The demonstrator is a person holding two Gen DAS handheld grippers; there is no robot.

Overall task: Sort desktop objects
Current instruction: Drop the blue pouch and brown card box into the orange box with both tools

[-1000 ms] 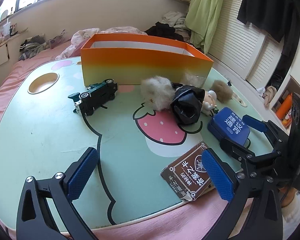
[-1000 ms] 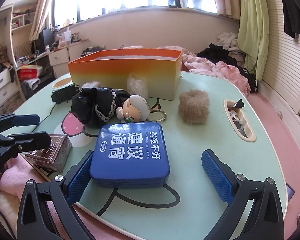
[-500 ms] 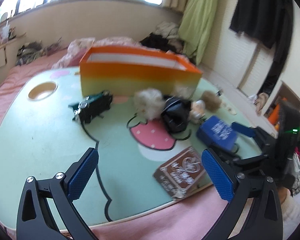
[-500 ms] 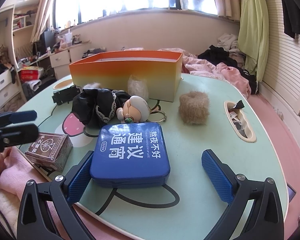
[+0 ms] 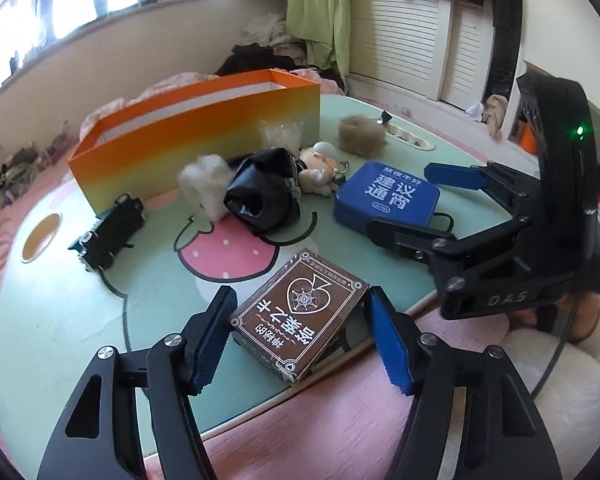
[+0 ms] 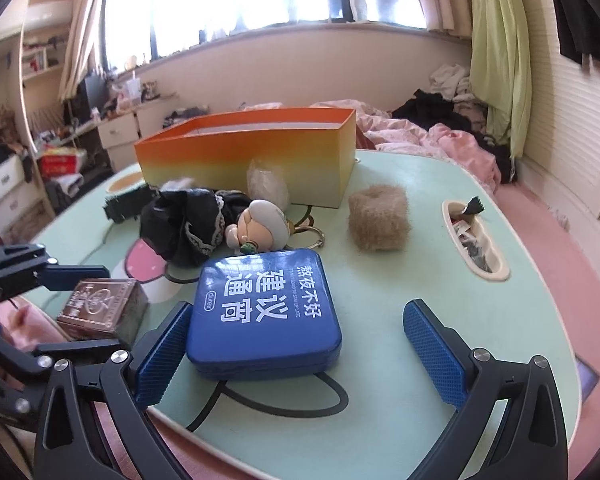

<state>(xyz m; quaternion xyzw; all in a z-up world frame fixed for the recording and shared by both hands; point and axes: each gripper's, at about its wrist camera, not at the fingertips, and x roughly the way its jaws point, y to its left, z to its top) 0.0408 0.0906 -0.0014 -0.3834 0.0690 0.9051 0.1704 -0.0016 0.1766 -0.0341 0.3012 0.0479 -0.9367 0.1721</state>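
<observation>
A brown card box (image 5: 300,312) lies at the near edge of the green table (image 5: 60,340). My left gripper (image 5: 300,332) straddles it. Its jaws are closing, and the blue pads (image 5: 212,336) stand close to the box's corners with no pressing visible. The right wrist view shows that gripper (image 6: 76,312) around the brown box (image 6: 104,308) too. A blue tin (image 6: 264,312) with white writing lies between the pads of my right gripper (image 6: 300,352), which is open. The left pad sits by the tin's edge and the right pad stands well off. The left wrist view also shows the right gripper (image 5: 428,206) at the blue tin (image 5: 388,196).
A long orange box (image 5: 196,140) stands open at the back. In front of it lie a dark green toy car (image 5: 112,232), a doll in a black dress (image 5: 268,196), white fluff (image 5: 204,184) and a brown fluffy ball (image 6: 380,216). Pink bedding (image 5: 320,432) surrounds the table.
My left gripper has swung right and rolled, and its jaws have narrowed. The brown card box now lies between them. The right gripper and the blue tin have not moved.
</observation>
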